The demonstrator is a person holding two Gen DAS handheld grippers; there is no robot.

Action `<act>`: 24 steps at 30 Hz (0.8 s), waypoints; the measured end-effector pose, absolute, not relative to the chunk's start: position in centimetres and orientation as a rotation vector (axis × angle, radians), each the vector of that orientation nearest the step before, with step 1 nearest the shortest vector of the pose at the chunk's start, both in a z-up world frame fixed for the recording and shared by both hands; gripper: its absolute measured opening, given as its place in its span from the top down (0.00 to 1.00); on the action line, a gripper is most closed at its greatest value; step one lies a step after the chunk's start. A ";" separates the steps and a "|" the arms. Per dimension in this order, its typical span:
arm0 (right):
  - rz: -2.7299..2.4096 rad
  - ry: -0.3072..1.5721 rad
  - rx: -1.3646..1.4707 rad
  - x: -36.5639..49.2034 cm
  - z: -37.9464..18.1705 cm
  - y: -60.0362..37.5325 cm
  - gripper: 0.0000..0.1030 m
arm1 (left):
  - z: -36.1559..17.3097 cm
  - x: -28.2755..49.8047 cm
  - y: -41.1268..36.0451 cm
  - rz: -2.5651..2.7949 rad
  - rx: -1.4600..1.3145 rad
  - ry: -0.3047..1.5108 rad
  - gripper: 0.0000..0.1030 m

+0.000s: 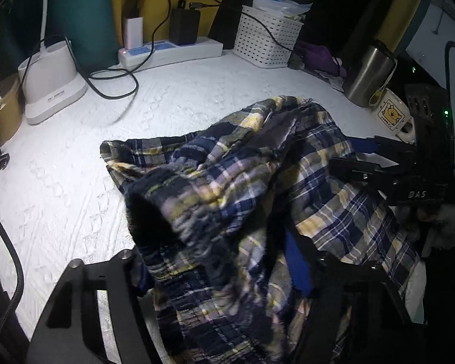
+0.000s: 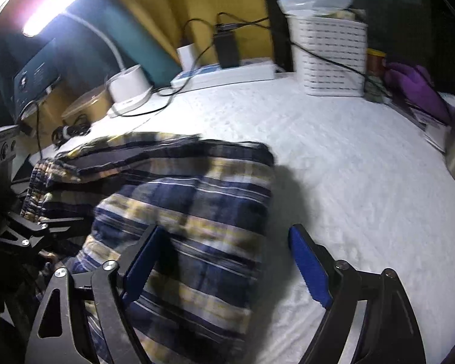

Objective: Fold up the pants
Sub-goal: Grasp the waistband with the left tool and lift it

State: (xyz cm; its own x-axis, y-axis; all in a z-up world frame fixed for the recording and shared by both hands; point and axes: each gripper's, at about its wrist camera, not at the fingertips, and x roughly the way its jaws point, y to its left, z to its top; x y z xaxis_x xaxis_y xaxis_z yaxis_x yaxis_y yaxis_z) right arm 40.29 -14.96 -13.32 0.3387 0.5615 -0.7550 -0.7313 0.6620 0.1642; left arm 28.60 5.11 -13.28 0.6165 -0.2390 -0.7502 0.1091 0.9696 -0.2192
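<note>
From my left wrist view, the plaid pants (image 1: 227, 200) drape over my left gripper (image 1: 224, 276) and bury both fingertips, so I cannot tell how its jaws stand. The cloth nearest the lens is smeared and runs off the bottom edge. My right gripper (image 1: 367, 163) enters from the right rim, its tips partly sunk behind a fold. The mug (image 1: 392, 115) print is too small to read.

From my right wrist view, the whole frame is motion-blurred; the pants (image 2: 182, 206) show only streaked stripes and leave the frame at the bottom. The white basket (image 2: 330, 57) contents are a blur. The lamp (image 2: 57, 3) is blown out and cropped at the top left.
</note>
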 end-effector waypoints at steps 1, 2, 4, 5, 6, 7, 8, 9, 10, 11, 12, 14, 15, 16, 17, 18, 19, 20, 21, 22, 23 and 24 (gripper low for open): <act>0.866 0.886 -0.223 40.2 -13.4 -14.6 0.34 | -13.3 28.6 5.1 -0.202 -0.151 0.880 0.44; 0.877 0.888 -0.226 40.1 -13.4 -14.2 0.37 | -13.3 28.7 5.1 -0.203 -0.150 0.877 0.47; 0.883 0.885 -0.235 40.0 -13.4 -13.6 0.48 | -13.3 28.7 5.3 -0.213 -0.159 0.872 0.59; 0.884 0.884 -0.239 39.9 -13.3 -13.4 0.52 | -13.3 28.6 5.3 -0.220 -0.163 0.872 0.60; 0.885 0.880 -0.237 39.8 -13.3 -13.3 0.60 | -13.3 28.6 5.1 -0.222 -0.157 0.869 0.62; 0.889 0.880 -0.232 39.7 -13.2 -13.2 0.69 | -13.2 28.5 5.0 -0.221 -0.149 0.865 0.64; 0.891 0.876 -0.232 39.6 -13.1 -13.1 0.73 | -13.1 28.4 4.9 -0.223 -0.142 0.861 0.65; 0.887 0.869 -0.236 39.3 -13.0 -13.0 0.77 | -12.9 28.3 4.7 -0.224 -0.134 0.856 0.66; 0.883 0.863 -0.240 39.1 -12.8 -13.0 0.79 | -12.7 28.2 4.7 -0.223 -0.130 0.850 0.67; 0.880 0.854 -0.241 38.9 -12.5 -13.0 0.81 | -12.5 28.1 4.7 -0.224 -0.131 0.845 0.67; 0.878 0.848 -0.238 38.8 -12.3 -13.1 0.82 | -12.2 27.9 4.7 -0.226 -0.133 0.837 0.69; 0.874 0.827 -0.233 38.4 -11.6 -13.4 0.82 | -11.6 27.7 4.7 -0.226 -0.132 0.821 0.69; 0.874 0.811 -0.230 38.0 -11.0 -13.6 0.82 | -11.2 27.4 4.8 -0.228 -0.134 0.808 0.70; 0.873 0.802 -0.228 37.8 -10.7 -13.8 0.82 | -10.8 27.2 4.8 -0.228 -0.133 0.798 0.70; 0.872 0.787 -0.223 37.4 -10.1 -13.9 0.82 | -10.3 26.8 4.8 -0.227 -0.129 0.782 0.70; 0.872 0.777 -0.220 37.1 -9.7 -14.1 0.82 | -9.9 26.5 4.8 -0.226 -0.126 0.771 0.70; 0.871 0.767 -0.217 36.8 -9.3 -14.3 0.82 | -9.5 26.2 4.8 -0.225 -0.124 0.761 0.70; 0.869 0.752 -0.215 36.4 -8.7 -14.5 0.82 | -8.9 25.8 4.8 -0.224 -0.121 0.745 0.70; 0.869 0.738 -0.214 36.0 -8.2 -14.6 0.83 | -8.5 25.5 4.7 -0.224 -0.118 0.734 0.70; 0.870 0.725 -0.216 35.6 -7.8 -14.8 0.83 | -8.1 25.2 4.7 -0.222 -0.113 0.723 0.70; 0.869 0.712 -0.218 35.1 -7.3 -14.8 0.83 | -7.6 24.7 4.6 -0.221 -0.106 0.709 0.70; 0.868 0.696 -0.219 34.6 -6.6 -15.0 0.83 | -7.3 24.5 4.5 -0.221 -0.100 0.700 0.70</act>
State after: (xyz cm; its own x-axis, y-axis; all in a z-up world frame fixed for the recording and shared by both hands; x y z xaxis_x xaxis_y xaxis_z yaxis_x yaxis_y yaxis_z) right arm 34.64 -15.02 -6.65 0.4445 0.6252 -0.6416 -0.7618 0.6406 0.0965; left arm 24.51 4.54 -7.27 0.7424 -0.2350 -0.6274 0.1683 0.9719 -0.1649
